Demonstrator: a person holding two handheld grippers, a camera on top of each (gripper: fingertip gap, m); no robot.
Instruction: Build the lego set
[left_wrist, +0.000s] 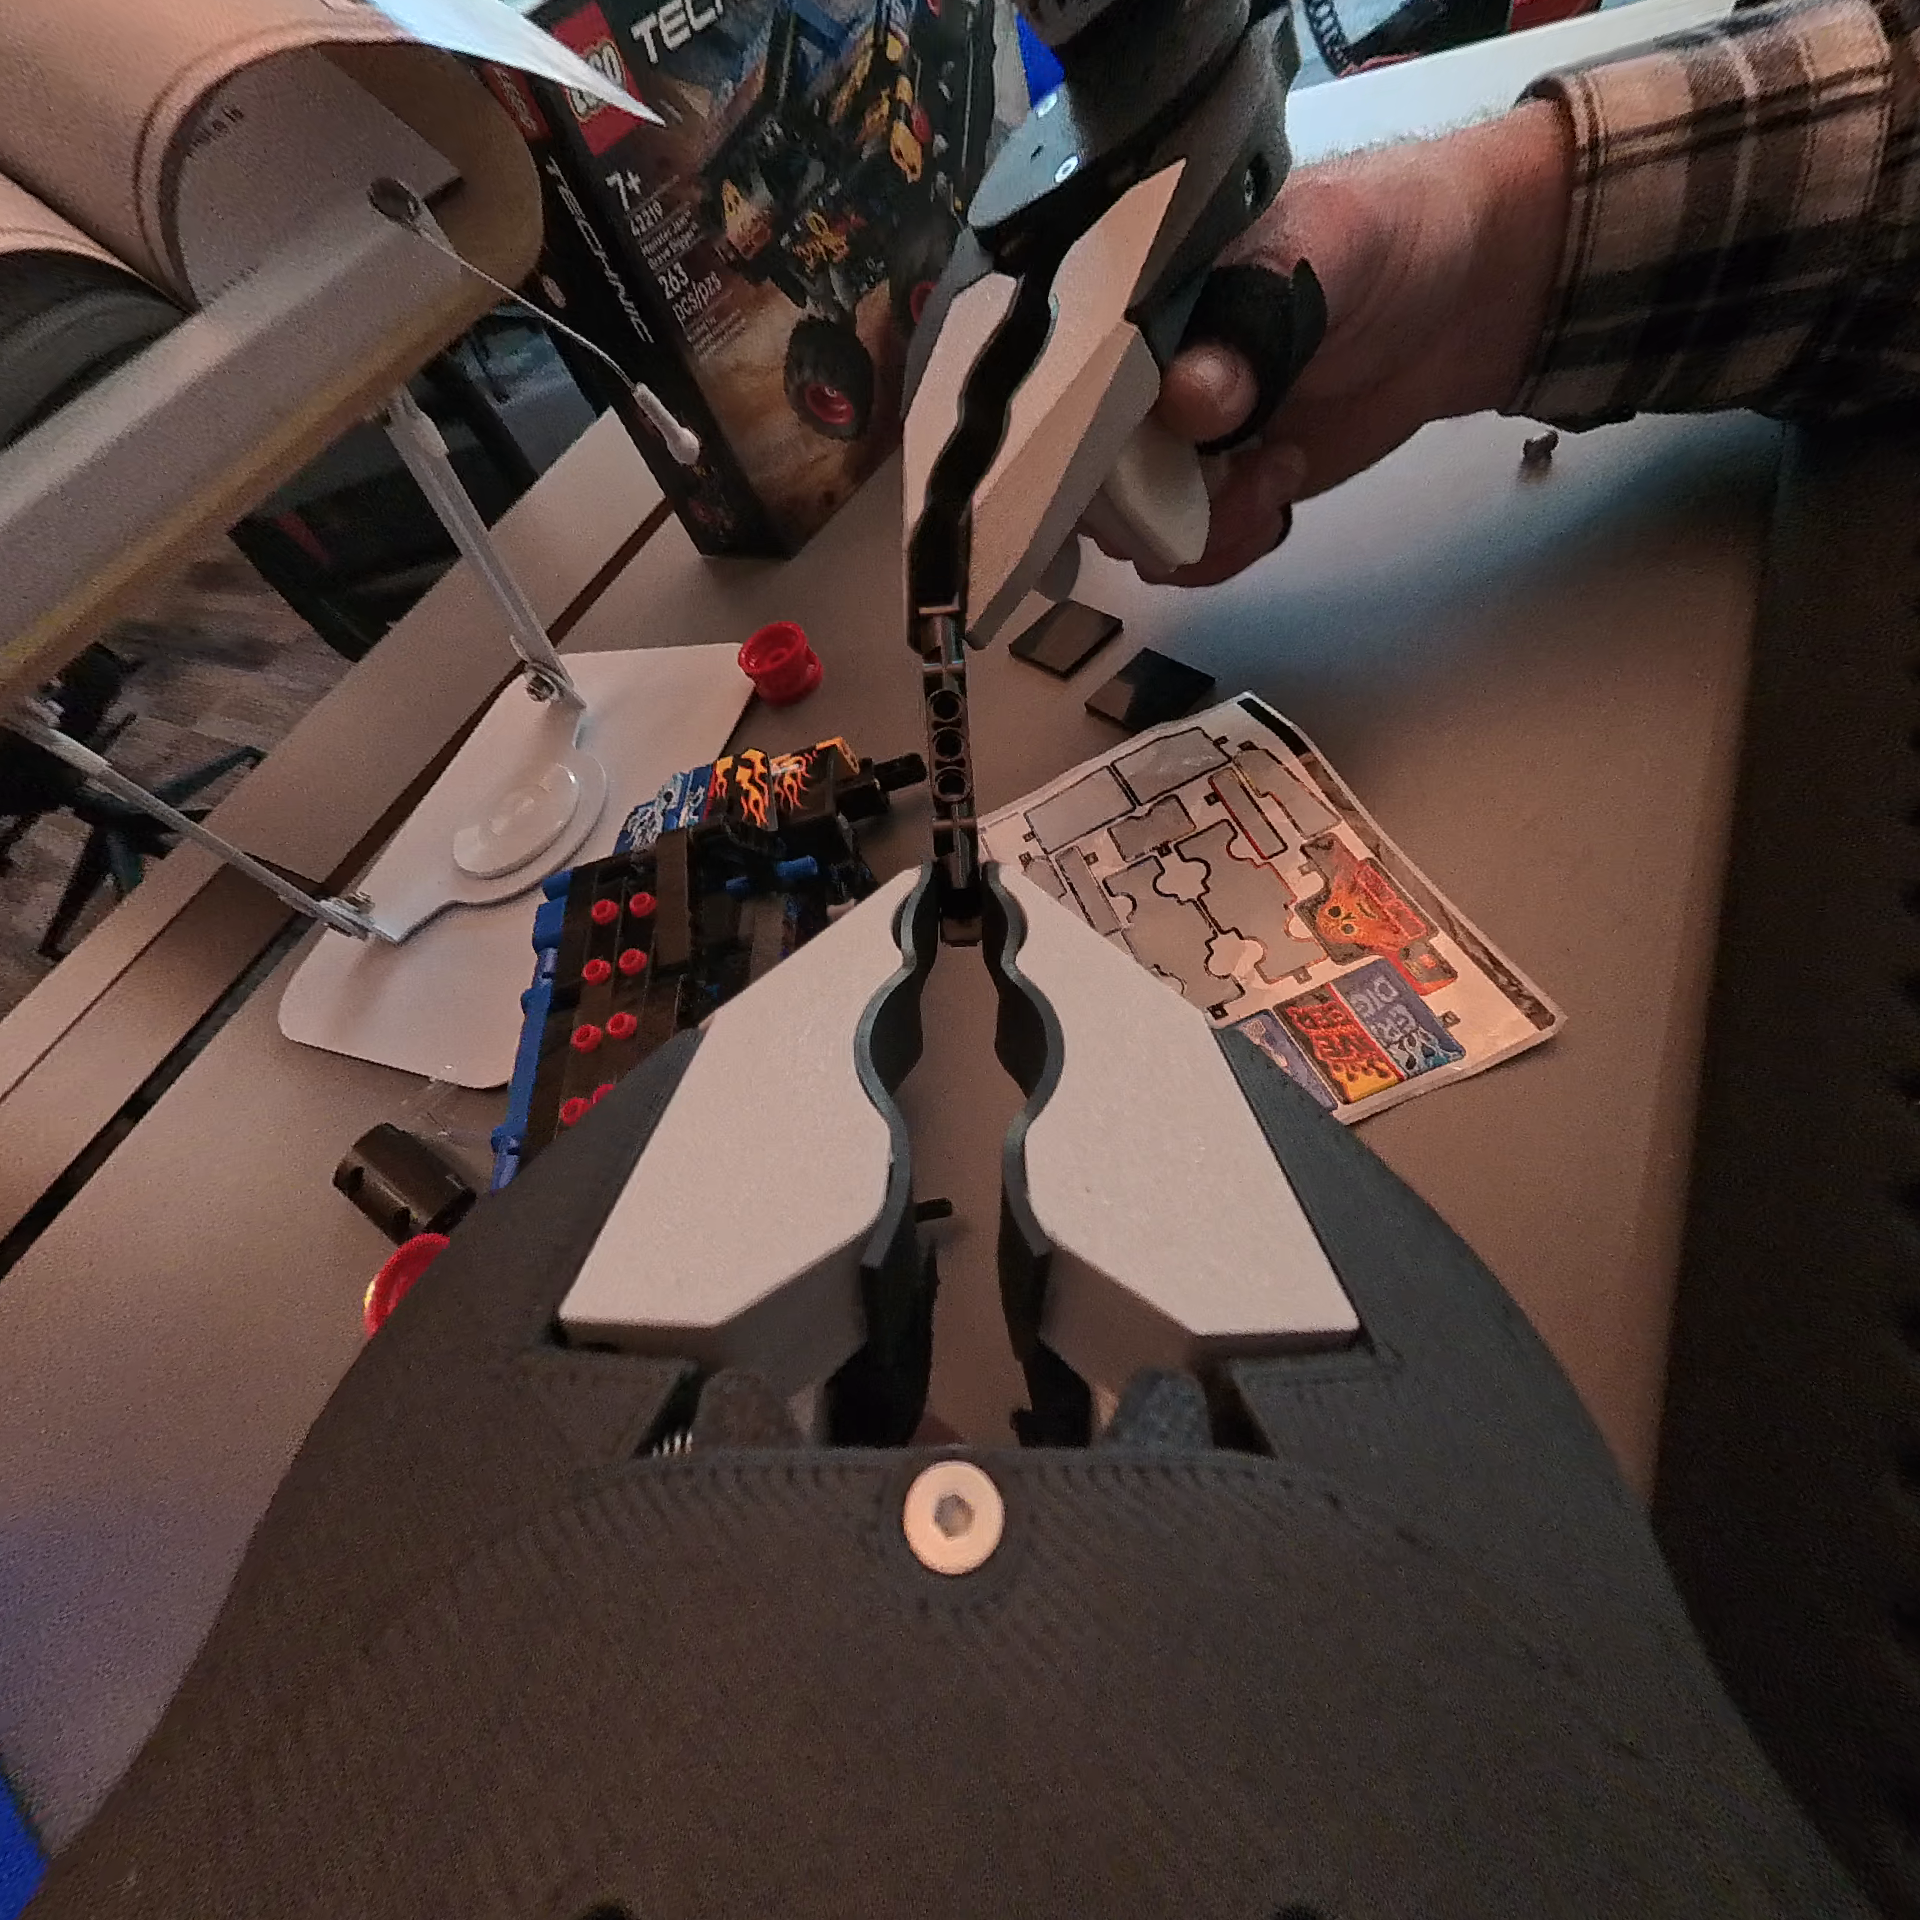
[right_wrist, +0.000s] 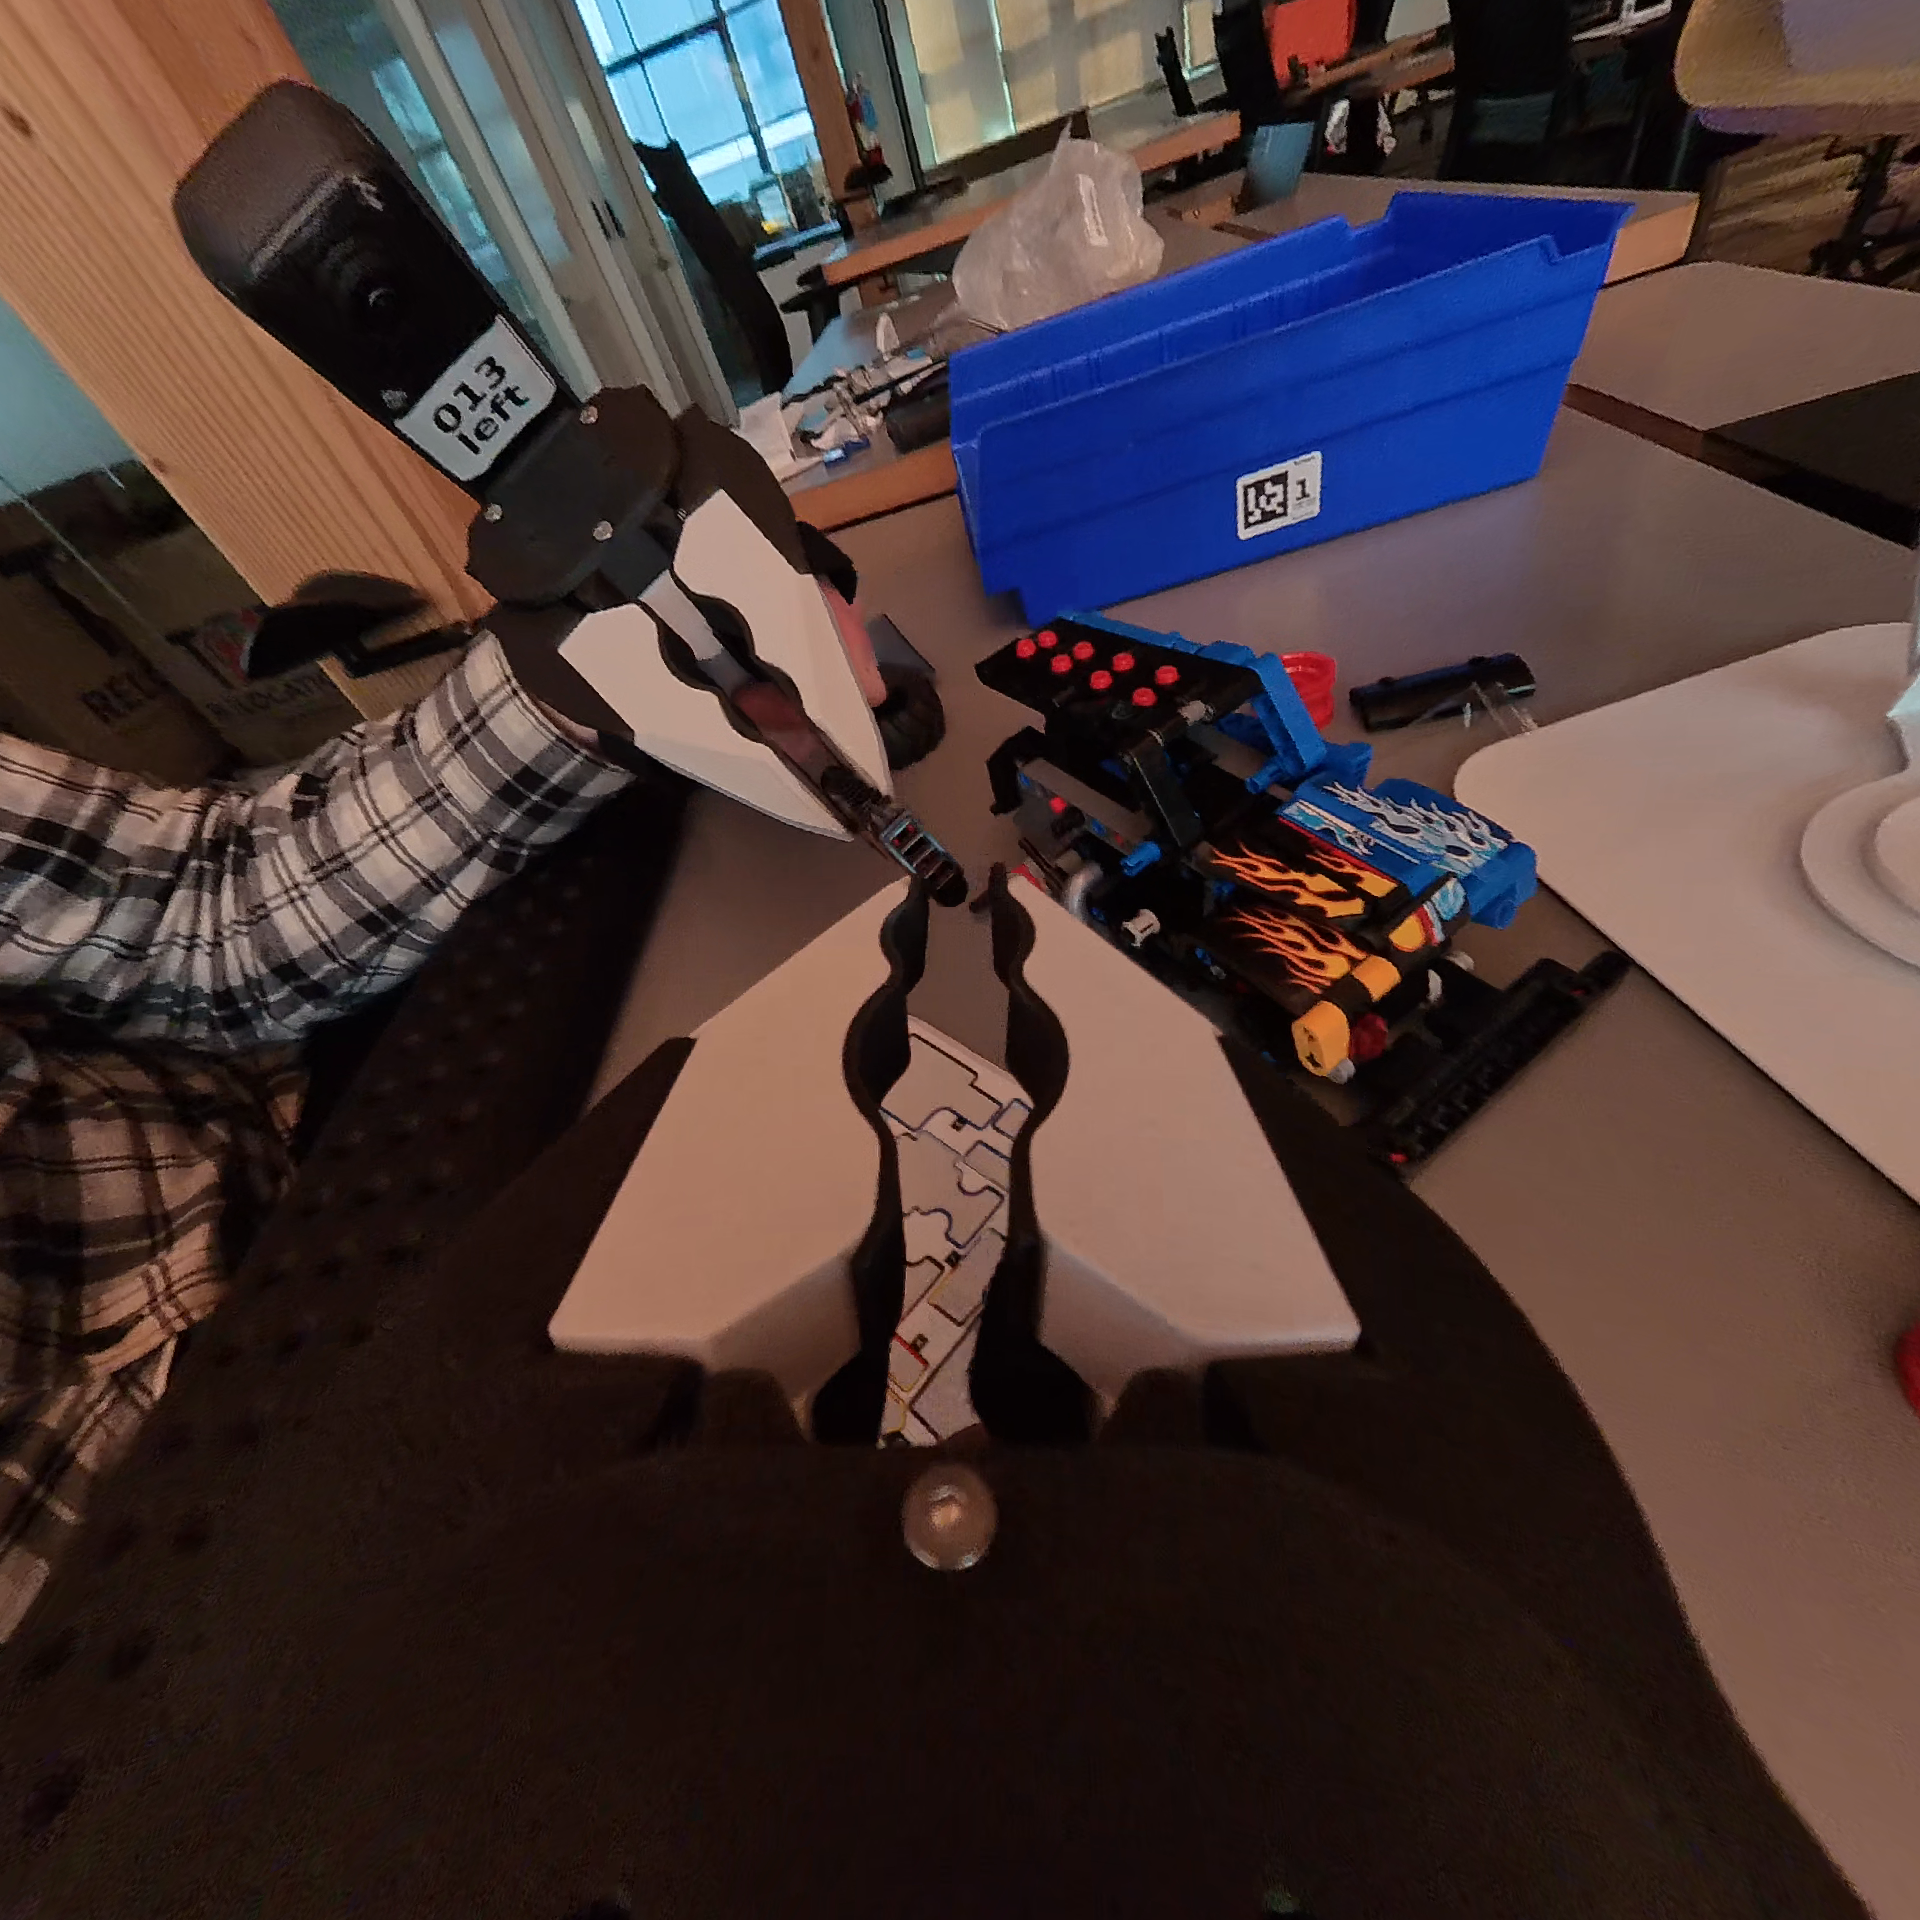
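Two grippers pinch one black beam (left_wrist: 945, 764) | left gripper (left_wrist: 951, 914) near end | right gripper (left_wrist: 940, 623) far end | long axis between them

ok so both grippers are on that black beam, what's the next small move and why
Probably open the right gripper and leave the black beam with the left gripper. Both are shut on opposite ends of it above the table, so it cannot go to the half-built truck, lying just left of the left gripper, until one lets go. Which one is a guess.
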